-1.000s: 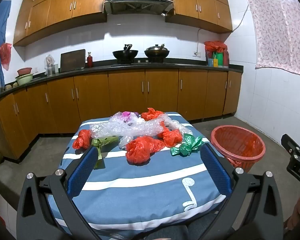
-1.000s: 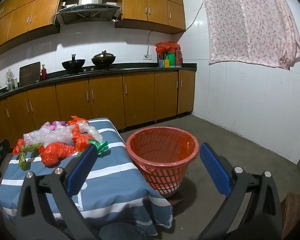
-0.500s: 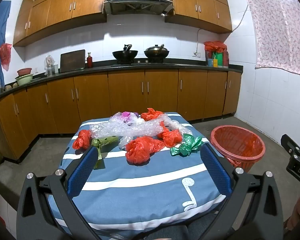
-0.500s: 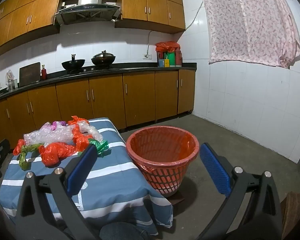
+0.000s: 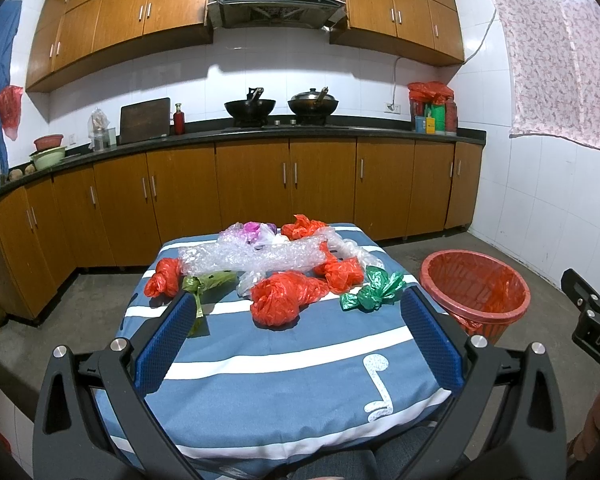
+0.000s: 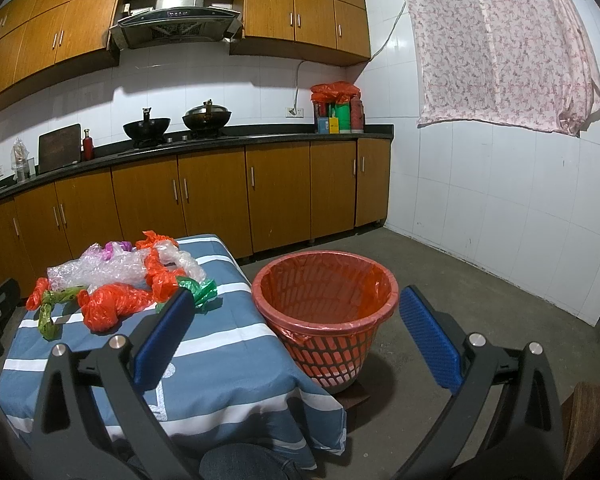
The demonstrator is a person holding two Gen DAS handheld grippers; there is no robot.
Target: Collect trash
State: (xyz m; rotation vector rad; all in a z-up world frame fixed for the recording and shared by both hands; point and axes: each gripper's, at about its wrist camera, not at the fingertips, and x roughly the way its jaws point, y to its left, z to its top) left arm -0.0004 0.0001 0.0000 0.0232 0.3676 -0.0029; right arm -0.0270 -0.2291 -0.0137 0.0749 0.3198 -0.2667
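Crumpled plastic trash lies on a table with a blue striped cloth (image 5: 300, 364): a big red bag (image 5: 282, 298), a green bag (image 5: 374, 290), a bubble wrap sheet (image 5: 256, 258), a small red bag (image 5: 166, 278) and an olive bag (image 5: 204, 284). The red bag (image 6: 112, 304) and green bag (image 6: 200, 290) also show in the right wrist view. A red basket with a red liner (image 5: 476, 294) stands on the floor right of the table; it also shows in the right wrist view (image 6: 326, 312). My left gripper (image 5: 296, 320) is open and empty, short of the trash. My right gripper (image 6: 296, 322) is open and empty before the basket.
Brown kitchen cabinets (image 5: 252, 184) and a black counter with two woks (image 5: 250, 106) run along the back wall. White tiled wall (image 6: 500, 200) on the right with a pink curtain (image 6: 500, 48). Concrete floor (image 6: 480, 300) surrounds the basket.
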